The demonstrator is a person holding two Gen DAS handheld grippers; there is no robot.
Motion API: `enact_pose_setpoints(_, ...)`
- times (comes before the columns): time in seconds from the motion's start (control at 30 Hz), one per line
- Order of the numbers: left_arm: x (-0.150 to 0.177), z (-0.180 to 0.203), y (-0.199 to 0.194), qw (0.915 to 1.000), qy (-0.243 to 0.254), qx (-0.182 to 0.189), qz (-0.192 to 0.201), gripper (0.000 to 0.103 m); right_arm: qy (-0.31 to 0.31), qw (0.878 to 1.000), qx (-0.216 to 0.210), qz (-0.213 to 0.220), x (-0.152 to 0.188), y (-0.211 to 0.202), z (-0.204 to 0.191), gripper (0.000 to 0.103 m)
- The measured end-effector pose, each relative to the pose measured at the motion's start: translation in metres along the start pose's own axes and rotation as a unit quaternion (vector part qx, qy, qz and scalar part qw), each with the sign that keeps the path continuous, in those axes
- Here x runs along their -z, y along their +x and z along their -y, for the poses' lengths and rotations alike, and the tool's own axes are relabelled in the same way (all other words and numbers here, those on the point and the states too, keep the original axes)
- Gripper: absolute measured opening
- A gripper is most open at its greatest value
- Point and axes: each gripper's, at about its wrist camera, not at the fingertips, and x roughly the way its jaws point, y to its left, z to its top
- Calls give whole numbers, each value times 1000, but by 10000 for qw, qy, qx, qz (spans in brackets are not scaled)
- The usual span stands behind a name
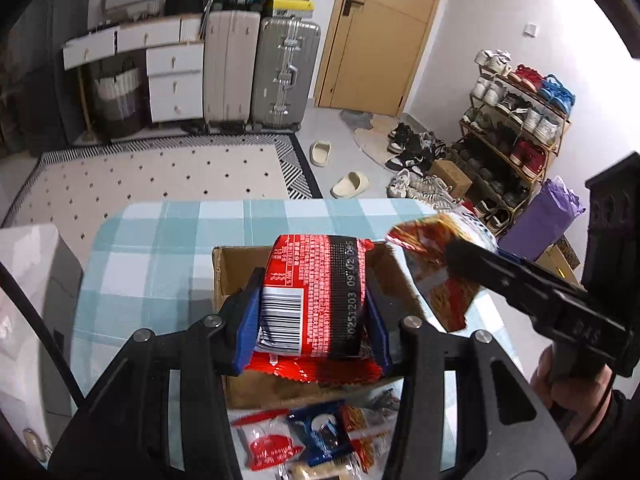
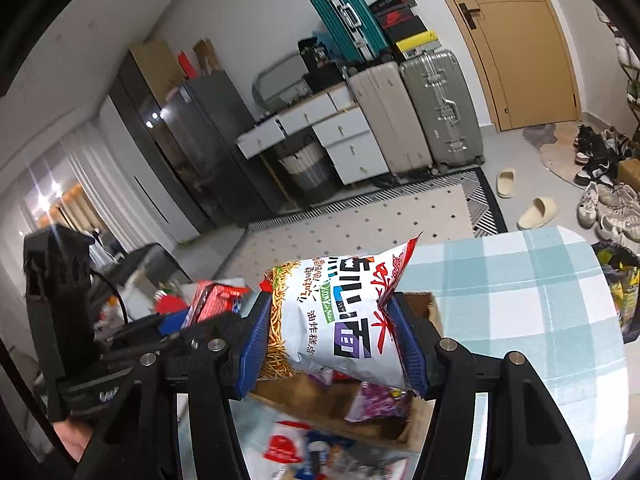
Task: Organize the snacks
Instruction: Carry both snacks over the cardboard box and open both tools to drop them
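My left gripper is shut on a red snack packet with a barcode and holds it over the open cardboard box on the checked tablecloth. My right gripper is shut on a white noodle snack bag and holds it above the same box. In the left wrist view the right gripper holds that bag just right of the box. The left gripper with its red packet shows at the left of the right wrist view.
Several loose small snack packets lie on the teal checked tablecloth in front of the box. A purple packet lies inside the box. Beyond the table are a rug, suitcases, drawers, slippers and a shoe rack.
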Motion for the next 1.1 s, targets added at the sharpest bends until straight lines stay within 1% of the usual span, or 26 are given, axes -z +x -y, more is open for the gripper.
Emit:
enact_pose_setpoints(0.13, 4, -15, 32, 9999, -59, -19, -93, 43, -32, 10000, -8, -92, 3, 18, 10, 59)
enact_pose_setpoints(0.33, 12, -22, 68, 9996, 13, -72, -264, 43, -51, 9997, 5, -235, 10, 43, 19, 59)
enact_pose_setpoints(0.4, 12, -21, 81, 9988, 151, -273, -382, 43, -151, 9992, 80, -360, 12, 52, 19, 59)
enact_pose_setpoints(0.5, 13, -19, 91, 9986, 206, -281, -406, 43, -321, 9978, 233, -534, 16, 64, 17, 59)
enact_pose_setpoints(0.63, 14, -20, 100, 9984, 151, -276, -468, 43, -507, 9967, 334, -548, 20, 71, 17, 59)
enact_pose_setpoints(0.8, 16, -22, 110, 9971, 126, -406, -629, 43, -521, 9956, 381, -673, 21, 80, 19, 59)
enact_pose_setpoints(0.9, 16, -24, 112, 9966, 114, -451, -680, 45, -564, 9948, 400, -746, 23, 84, 19, 59)
enact_pose_setpoints(1.0, 19, -25, 108, 9959, 160, -556, -702, 53, -560, 9946, 332, -809, 24, 85, 19, 61)
enact_pose_setpoints(1.03, 20, -25, 105, 9956, 190, -607, -684, 54, -590, 9945, 329, -797, 23, 84, 18, 61)
enact_pose_setpoints(1.07, 20, -24, 101, 9953, 222, -693, -638, 56, -620, 9944, 358, -774, 23, 82, 17, 64)
enact_pose_setpoints(1.1, 20, -23, 97, 9952, 240, -748, -587, 62, -663, 9943, 409, -731, 23, 81, 15, 68)
